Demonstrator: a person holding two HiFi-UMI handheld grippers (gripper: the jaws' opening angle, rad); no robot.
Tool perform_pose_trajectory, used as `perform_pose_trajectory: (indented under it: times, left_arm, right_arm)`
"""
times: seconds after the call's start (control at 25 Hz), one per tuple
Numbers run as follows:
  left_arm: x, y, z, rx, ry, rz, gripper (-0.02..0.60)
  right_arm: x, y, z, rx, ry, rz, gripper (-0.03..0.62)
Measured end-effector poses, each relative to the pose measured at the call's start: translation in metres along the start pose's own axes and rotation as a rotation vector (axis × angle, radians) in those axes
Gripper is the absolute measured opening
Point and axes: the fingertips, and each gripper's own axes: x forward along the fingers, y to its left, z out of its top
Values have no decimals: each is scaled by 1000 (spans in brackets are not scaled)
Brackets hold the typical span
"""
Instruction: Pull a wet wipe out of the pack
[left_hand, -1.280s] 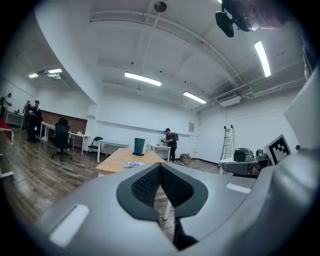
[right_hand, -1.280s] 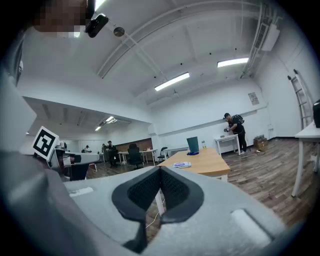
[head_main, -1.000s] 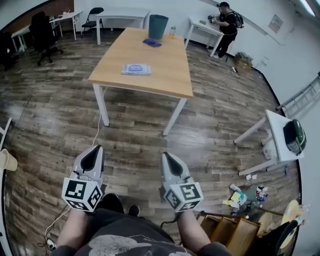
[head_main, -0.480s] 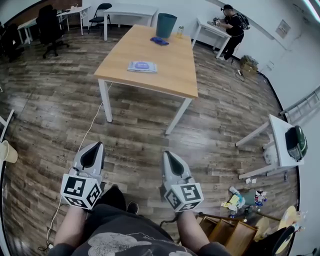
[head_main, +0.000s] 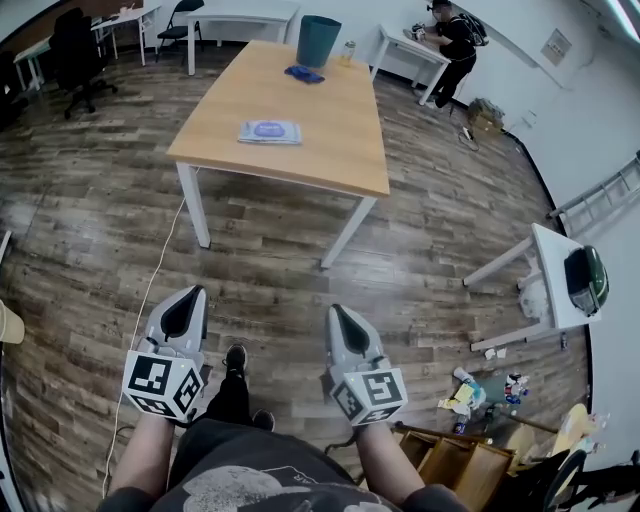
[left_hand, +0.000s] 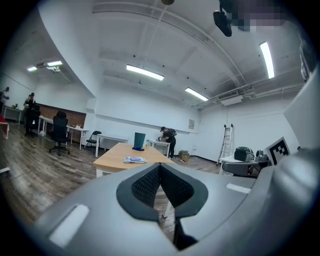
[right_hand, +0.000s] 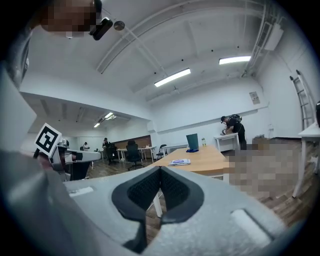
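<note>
Both the left gripper (head_main: 188, 305) and right gripper (head_main: 337, 316) were closed, empty; we had seemingly stepped nearer the table (head_main: 335, 150), the pack (head_main: 269, 131) still far off.

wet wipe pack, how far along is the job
Nothing looks done: the wet wipe pack lies flat on the wooden table, untouched, no wipe seen drawn out. In hand: nothing; the left gripper and right gripper are both shut and empty, over the floor, well short of the table. Left to do: reach the table, steady the pack, pull a wipe.
</note>
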Motion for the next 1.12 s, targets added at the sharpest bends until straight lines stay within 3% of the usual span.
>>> perform_pose_trajectory:
  times: [0.52,1.12]
  left_arm:
    - [140,54,22,30,33,-110,18]
    - [214,123,38,19,31,-159,20]
  right_arm:
    - [131,-50,26,23,30,-98,-9]
    - [231,-56,37,3,37,-144,-10]
